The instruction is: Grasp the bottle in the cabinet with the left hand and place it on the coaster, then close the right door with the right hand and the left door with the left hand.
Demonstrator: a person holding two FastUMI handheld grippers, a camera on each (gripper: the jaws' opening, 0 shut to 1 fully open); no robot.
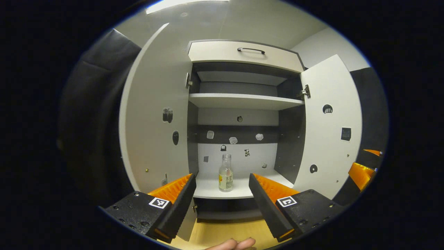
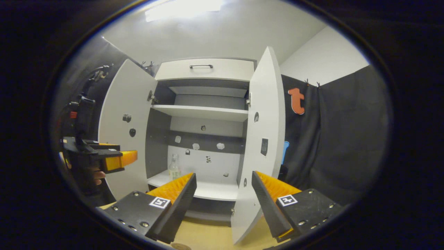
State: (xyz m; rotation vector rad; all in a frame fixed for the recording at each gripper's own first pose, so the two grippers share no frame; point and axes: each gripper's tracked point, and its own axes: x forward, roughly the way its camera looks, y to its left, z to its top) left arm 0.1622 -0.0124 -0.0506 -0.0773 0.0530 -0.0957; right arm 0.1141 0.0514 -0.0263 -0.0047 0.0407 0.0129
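Note:
A clear glass bottle (image 1: pixel 225 173) with a pale label stands upright on the cabinet's lower shelf (image 1: pixel 208 189), near the front. My left gripper (image 1: pixel 221 177) is open and points at the bottle from a distance, with nothing between its fingers. Both cabinet doors stand open: the left door (image 1: pixel 156 114) and the right door (image 1: pixel 329 128). In the right gripper view the bottle (image 2: pixel 173 167) shows past the left finger. My right gripper (image 2: pixel 223 177) is open in front of the right door (image 2: pixel 263 146), apart from it. The left gripper (image 2: pixel 121 160) hangs at the far left, held by a hand.
A wooden tabletop (image 1: pixel 222 232) lies below the cabinet. A sliver of a round brown thing (image 2: pixel 180 246), perhaps the coaster, lies at its near edge. An upper shelf (image 1: pixel 242 100) and a drawer with a handle (image 1: pixel 250 50) sit above. Fingers of a hand (image 1: pixel 232 244) show at the bottom.

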